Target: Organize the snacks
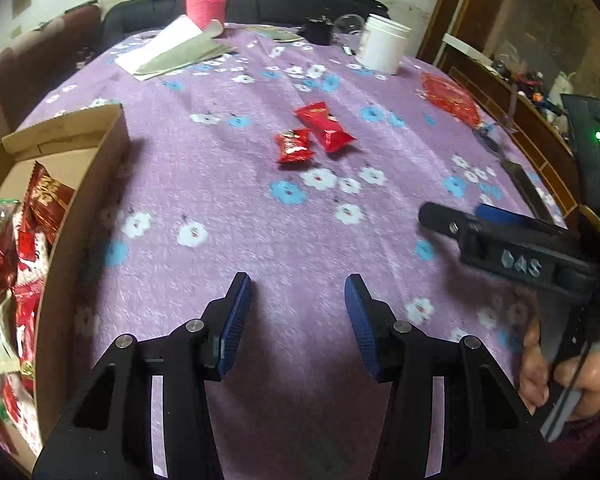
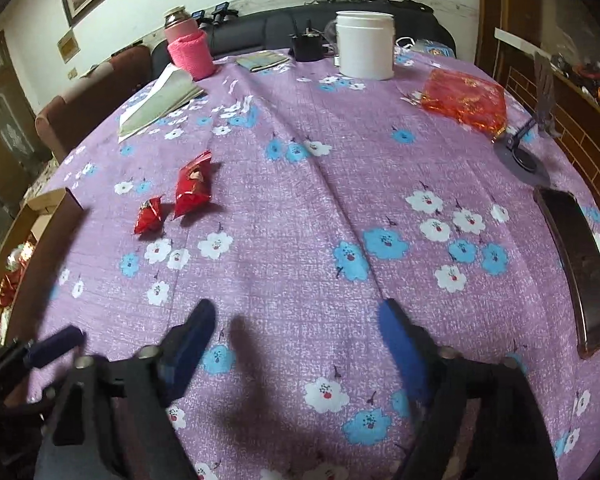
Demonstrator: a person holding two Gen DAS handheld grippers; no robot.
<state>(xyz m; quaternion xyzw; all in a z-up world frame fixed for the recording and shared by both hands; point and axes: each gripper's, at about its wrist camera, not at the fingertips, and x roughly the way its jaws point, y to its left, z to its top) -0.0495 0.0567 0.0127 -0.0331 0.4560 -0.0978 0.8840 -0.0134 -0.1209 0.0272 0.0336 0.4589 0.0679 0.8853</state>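
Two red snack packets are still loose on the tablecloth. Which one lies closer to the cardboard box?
The smaller red foil packet. It lies on the side towards the brown cardboard box; the larger red packet lies beside it, farther from the box.

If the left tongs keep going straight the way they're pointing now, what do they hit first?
Most likely the bare purple tablecloth: the left tongs are open, empty and tilted down at it. The two red snack packets lie farther along that line, so the cloth probably comes first, though depth is hard to judge.
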